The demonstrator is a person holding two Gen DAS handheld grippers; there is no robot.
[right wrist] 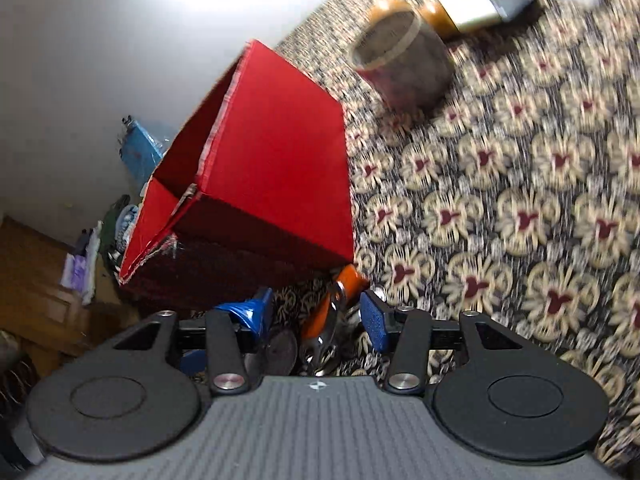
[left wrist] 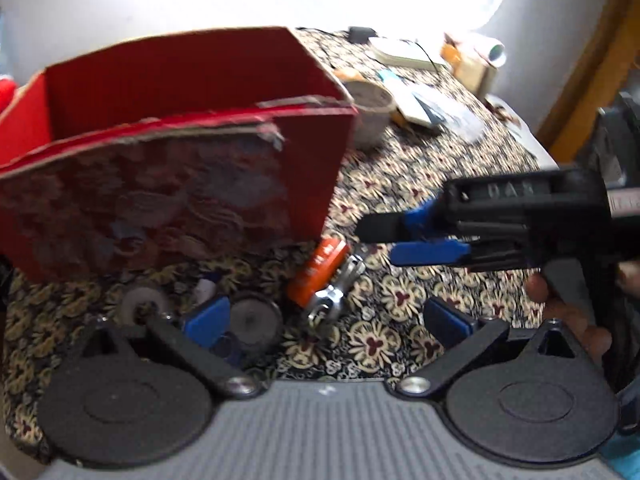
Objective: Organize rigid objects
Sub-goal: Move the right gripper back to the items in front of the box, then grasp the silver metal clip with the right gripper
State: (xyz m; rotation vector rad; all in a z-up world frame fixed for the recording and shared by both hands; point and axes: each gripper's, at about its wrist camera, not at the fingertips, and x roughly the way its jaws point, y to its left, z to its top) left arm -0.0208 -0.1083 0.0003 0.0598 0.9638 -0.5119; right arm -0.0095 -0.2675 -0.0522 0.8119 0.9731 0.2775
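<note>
An orange-and-chrome padlock (left wrist: 322,280) lies on the floral tablecloth just in front of an open red box (left wrist: 172,152). Two dark round discs (left wrist: 256,320) and a small white-blue item (left wrist: 206,290) lie by its left. My left gripper (left wrist: 326,322) is open, low over the cloth, with the lock between its blue pads. My right gripper (left wrist: 384,236) comes in from the right, pads close to the lock. In the right wrist view that gripper (right wrist: 316,314) is open around the padlock (right wrist: 334,312), beside the red box (right wrist: 256,184).
A tape roll (right wrist: 400,60) stands behind the box, also in the left wrist view (left wrist: 370,114). Cards, a white device (left wrist: 404,54) and a pale bottle (left wrist: 480,60) crowd the table's far end. The table edge (left wrist: 536,148) runs along the right.
</note>
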